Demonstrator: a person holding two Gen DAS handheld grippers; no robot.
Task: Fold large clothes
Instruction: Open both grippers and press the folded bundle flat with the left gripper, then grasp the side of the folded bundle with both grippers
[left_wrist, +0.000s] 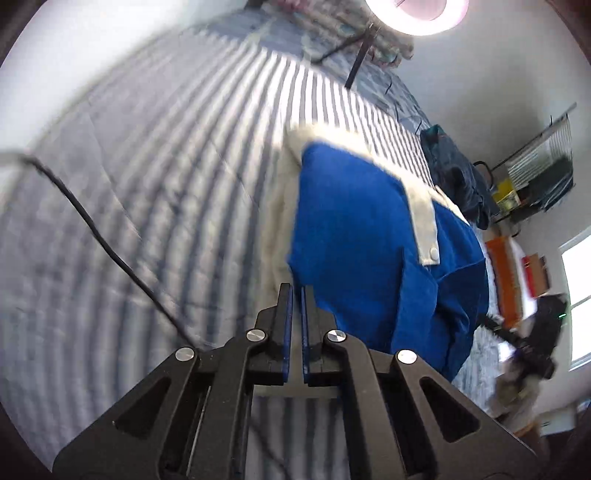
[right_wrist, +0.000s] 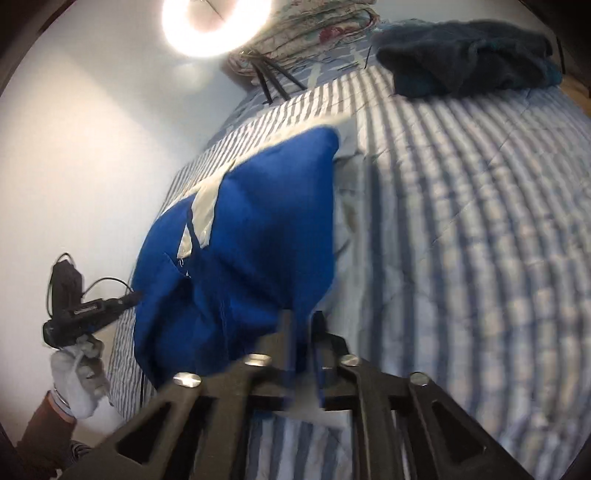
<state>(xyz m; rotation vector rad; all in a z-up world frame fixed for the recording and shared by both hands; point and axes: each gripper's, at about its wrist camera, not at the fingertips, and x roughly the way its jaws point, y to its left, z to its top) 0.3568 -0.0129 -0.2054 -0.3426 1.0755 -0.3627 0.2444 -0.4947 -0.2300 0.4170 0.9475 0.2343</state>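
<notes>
Striped bed; blue garment heaped; left gripper clenched empty; right gripper blurred, grip unclear

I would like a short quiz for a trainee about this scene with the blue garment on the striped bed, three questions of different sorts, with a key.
1. True or false: the left gripper holds the blue garment between its fingers.
2. Multiple choice: where does the dark teal cloth lie? A) on the blue garment B) apart from it, on the striped bedcover C) on the floor
3. Fill in: the cream strap on the blue garment ends in a small white ____.

Key: 1 false, its fingers stand together with nothing between them. 2 B. 3 button.
</notes>
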